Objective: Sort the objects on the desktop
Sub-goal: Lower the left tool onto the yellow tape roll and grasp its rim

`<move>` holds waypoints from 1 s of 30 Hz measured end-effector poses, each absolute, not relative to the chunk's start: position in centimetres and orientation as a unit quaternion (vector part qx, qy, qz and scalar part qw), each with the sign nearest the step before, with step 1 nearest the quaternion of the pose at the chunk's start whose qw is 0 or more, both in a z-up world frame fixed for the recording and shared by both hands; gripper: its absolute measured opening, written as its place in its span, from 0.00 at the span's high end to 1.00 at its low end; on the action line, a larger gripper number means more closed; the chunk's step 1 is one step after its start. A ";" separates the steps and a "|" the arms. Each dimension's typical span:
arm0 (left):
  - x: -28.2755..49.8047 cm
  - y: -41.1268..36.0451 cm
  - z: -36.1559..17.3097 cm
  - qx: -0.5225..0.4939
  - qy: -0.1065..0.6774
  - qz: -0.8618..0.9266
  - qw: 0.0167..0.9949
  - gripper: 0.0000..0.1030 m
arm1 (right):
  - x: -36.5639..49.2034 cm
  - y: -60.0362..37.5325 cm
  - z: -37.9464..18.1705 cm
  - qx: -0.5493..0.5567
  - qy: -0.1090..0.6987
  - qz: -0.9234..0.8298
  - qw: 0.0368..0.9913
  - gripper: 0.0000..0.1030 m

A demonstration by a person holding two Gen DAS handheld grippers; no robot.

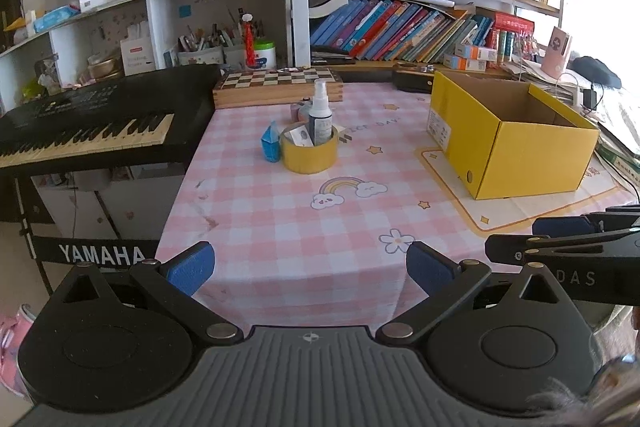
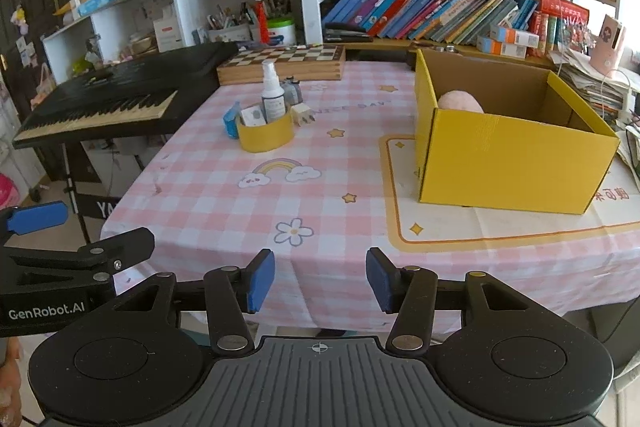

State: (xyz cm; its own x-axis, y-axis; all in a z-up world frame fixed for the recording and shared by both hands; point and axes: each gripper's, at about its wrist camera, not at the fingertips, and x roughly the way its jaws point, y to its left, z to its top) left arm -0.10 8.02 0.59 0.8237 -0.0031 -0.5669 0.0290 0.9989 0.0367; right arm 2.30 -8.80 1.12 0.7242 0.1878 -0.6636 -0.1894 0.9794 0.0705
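Observation:
A yellow tape roll lies flat mid-table with a white spray bottle standing in it. A blue carton leans against its left side, and a white plug sits at its right. An open yellow cardboard box stands on the right, with a pink round object inside. My left gripper hovers open at the table's near edge, holding nothing. My right gripper, beside it on the right, is open and holds nothing.
A black keyboard on a stand flanks the table's left side. A chessboard box lies at the far edge. Bookshelves full of books rise behind. A paper mat lies under the yellow box.

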 end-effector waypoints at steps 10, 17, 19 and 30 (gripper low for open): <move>0.3 9.1 0.9 0.012 0.289 -0.006 0.957 0.00 | 3.1 -7.8 1.7 -0.012 0.348 0.108 0.931 0.50; 1.3 9.4 0.8 0.008 0.291 -0.004 0.957 0.00 | 4.4 -7.3 1.5 -0.018 0.348 0.116 0.930 0.50; 1.6 9.3 0.7 0.009 0.292 -0.005 0.956 0.00 | 4.9 -7.3 1.4 -0.018 0.349 0.117 0.930 0.50; 5.8 9.4 -0.2 -0.002 0.308 0.002 0.951 0.00 | 9.5 -7.1 0.9 -0.027 0.353 0.133 0.926 0.50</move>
